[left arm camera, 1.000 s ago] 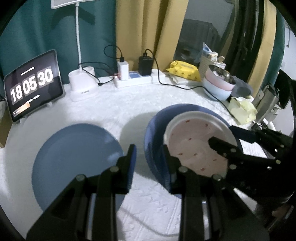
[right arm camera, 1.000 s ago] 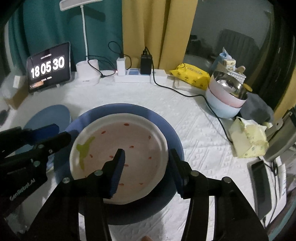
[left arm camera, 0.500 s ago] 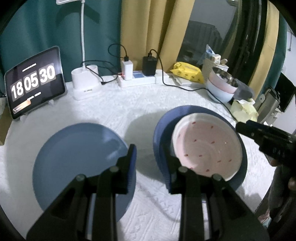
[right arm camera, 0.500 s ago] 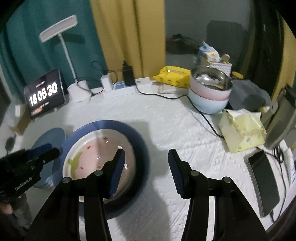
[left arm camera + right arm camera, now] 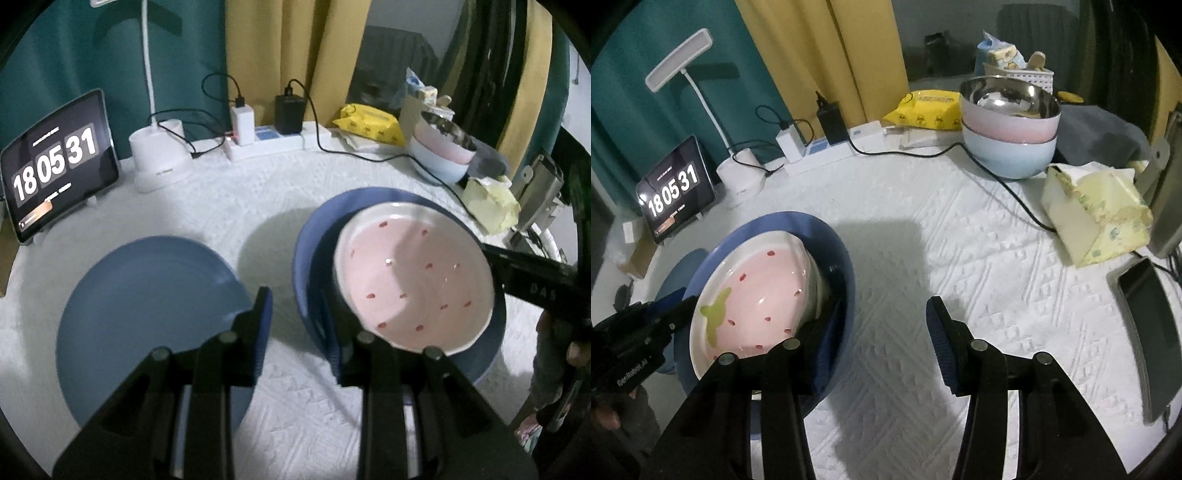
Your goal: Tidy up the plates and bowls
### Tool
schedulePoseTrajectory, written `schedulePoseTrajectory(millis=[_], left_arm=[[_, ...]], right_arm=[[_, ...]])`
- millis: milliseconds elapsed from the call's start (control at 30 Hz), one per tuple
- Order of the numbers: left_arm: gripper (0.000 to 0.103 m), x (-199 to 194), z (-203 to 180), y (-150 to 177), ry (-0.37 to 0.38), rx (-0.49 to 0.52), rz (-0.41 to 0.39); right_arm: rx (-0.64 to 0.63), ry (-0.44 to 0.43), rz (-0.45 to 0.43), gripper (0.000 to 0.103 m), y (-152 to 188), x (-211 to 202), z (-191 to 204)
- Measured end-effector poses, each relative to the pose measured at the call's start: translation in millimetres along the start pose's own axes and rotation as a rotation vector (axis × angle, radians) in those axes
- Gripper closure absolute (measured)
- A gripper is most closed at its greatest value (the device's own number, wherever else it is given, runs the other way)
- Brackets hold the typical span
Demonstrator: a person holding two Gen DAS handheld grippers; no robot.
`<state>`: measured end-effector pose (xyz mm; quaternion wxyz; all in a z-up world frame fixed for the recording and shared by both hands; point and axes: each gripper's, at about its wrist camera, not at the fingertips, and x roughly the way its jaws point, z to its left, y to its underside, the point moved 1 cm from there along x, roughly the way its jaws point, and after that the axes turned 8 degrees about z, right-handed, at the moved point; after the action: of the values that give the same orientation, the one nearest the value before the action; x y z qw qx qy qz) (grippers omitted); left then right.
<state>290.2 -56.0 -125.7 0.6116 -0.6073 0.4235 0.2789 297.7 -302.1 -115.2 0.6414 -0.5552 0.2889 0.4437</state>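
A pink plate with red dots (image 5: 413, 284) (image 5: 757, 295) lies slanted inside a dark blue deep plate (image 5: 369, 195) (image 5: 812, 225) on the white tablecloth. A flat light blue plate (image 5: 147, 306) (image 5: 687, 258) lies to its left. My left gripper (image 5: 295, 332) hovers between the two blue plates with a narrow gap. Only cloth and the deep plate's rim show in that gap, and nothing is pinched. My right gripper (image 5: 882, 347) stands open at the deep plate's right edge. Its left finger is over the rim and its right finger is over bare cloth. Its fingers (image 5: 517, 266) reach the pink plate's right side.
Stacked bowls (image 5: 1008, 122), steel in pink in pale blue, stand at the back right. A black cable (image 5: 1008, 188) runs past them. A tissue box (image 5: 1097, 210) and a phone (image 5: 1145, 314) lie right. A clock tablet (image 5: 55, 166), lamp base (image 5: 159, 158) and power strip (image 5: 273, 144) line the back.
My right gripper has slid right, from above the pink plate to the deep plate's right edge, and has rolled. The left gripper has stayed put.
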Motion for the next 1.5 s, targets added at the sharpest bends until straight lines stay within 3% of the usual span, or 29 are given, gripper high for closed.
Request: schedulePoseTrajectory(millis=[400,600,733,867,1500], left_arm=[[0.072,3,-4,4,-0.021,0.003,-0.026],[0.072,3,-1,4,-0.013,0.012,-0.036],[0.076,3,3,6,0.034,-0.038,-0.035],[0.088,1,-3,7,0.045,-0.026,-0.039],[0.089,-7,-10,9,0.04,-0.023,-0.051]], right_arm=[[0.06,-0.016,-0.03,0.053,3,2,-3],[0.086,-0.113,0.009,0.054,1,7,-11],[0.088,-0.123,-0.006,0.074,1,3,-4],[0.08,-0.131,-0.022,0.092,1,1,6],[0.147,-0.106,-0.039,0.095,5,-8,7]])
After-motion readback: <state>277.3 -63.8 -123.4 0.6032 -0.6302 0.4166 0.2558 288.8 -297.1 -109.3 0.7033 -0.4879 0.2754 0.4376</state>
